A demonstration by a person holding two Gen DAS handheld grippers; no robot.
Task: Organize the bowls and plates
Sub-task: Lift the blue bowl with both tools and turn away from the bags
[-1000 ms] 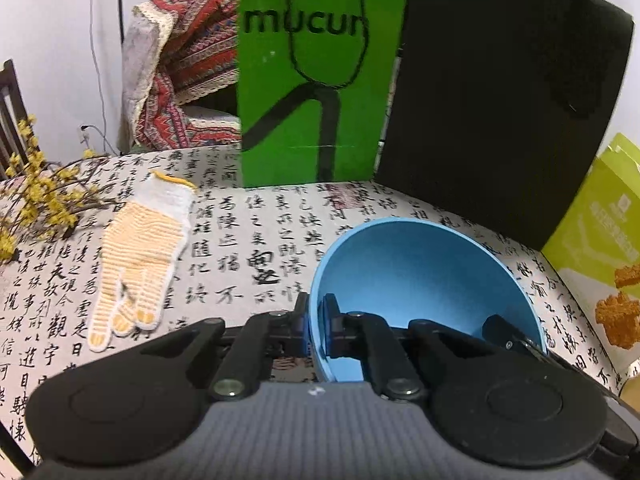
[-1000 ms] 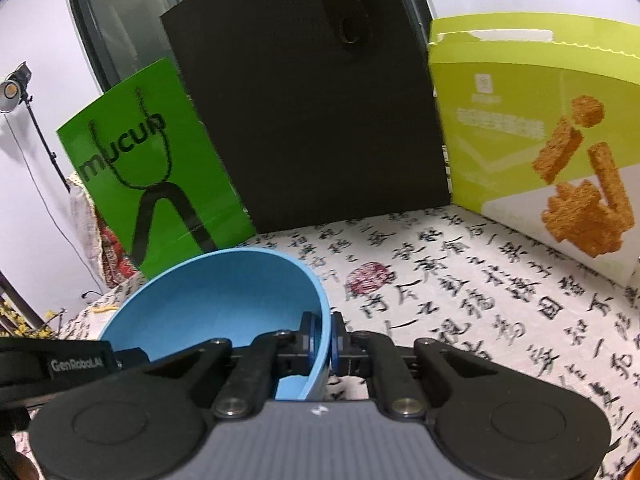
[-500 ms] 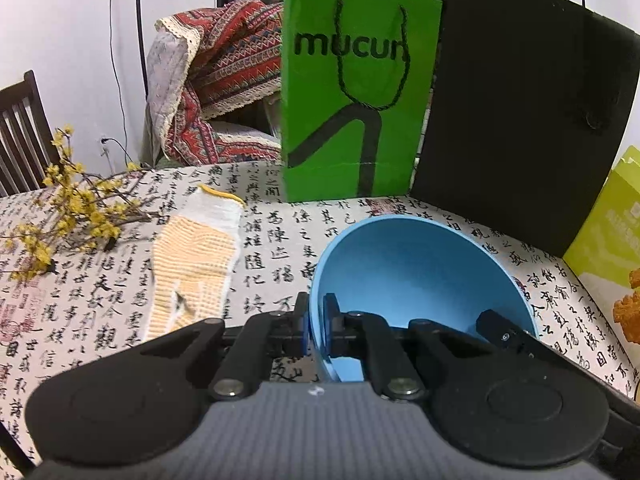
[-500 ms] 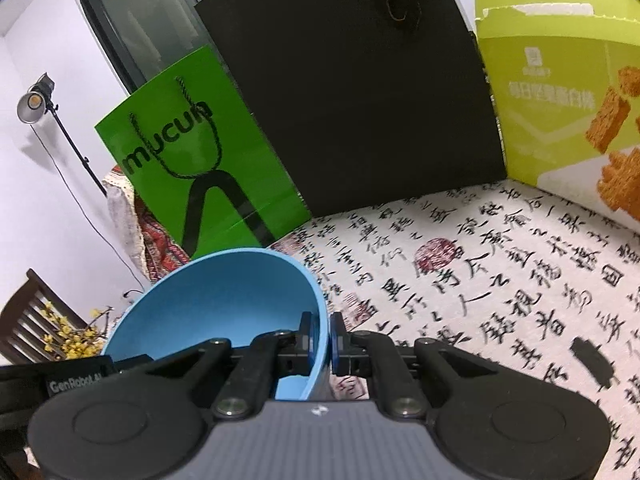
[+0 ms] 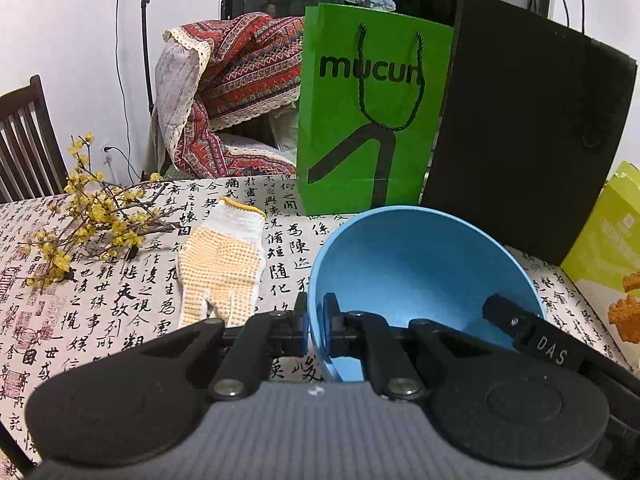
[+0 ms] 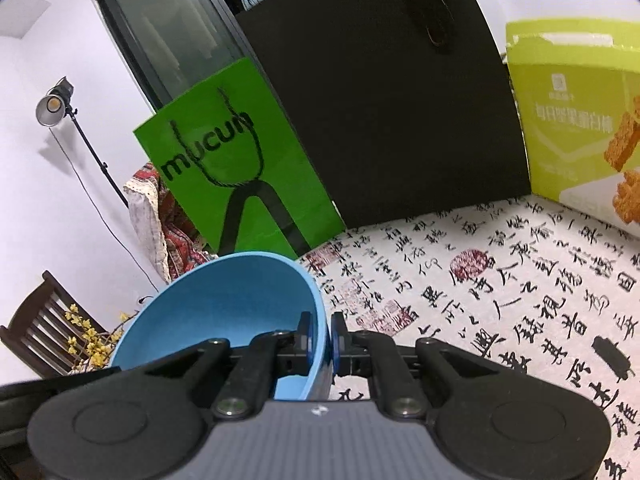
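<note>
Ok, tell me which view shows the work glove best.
The left wrist view: the work glove lies flat on the calligraphy tablecloth, fully visible between the yellow flower branch and the blue bowl. The right wrist view shows none of it; the bowl fills that side.

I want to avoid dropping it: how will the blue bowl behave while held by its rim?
The blue bowl looks like thin, smooth plastic, so probably light but slippery. The left gripper and right gripper pinch opposite rim edges only; it may pivot or slip if either loosens.
</note>
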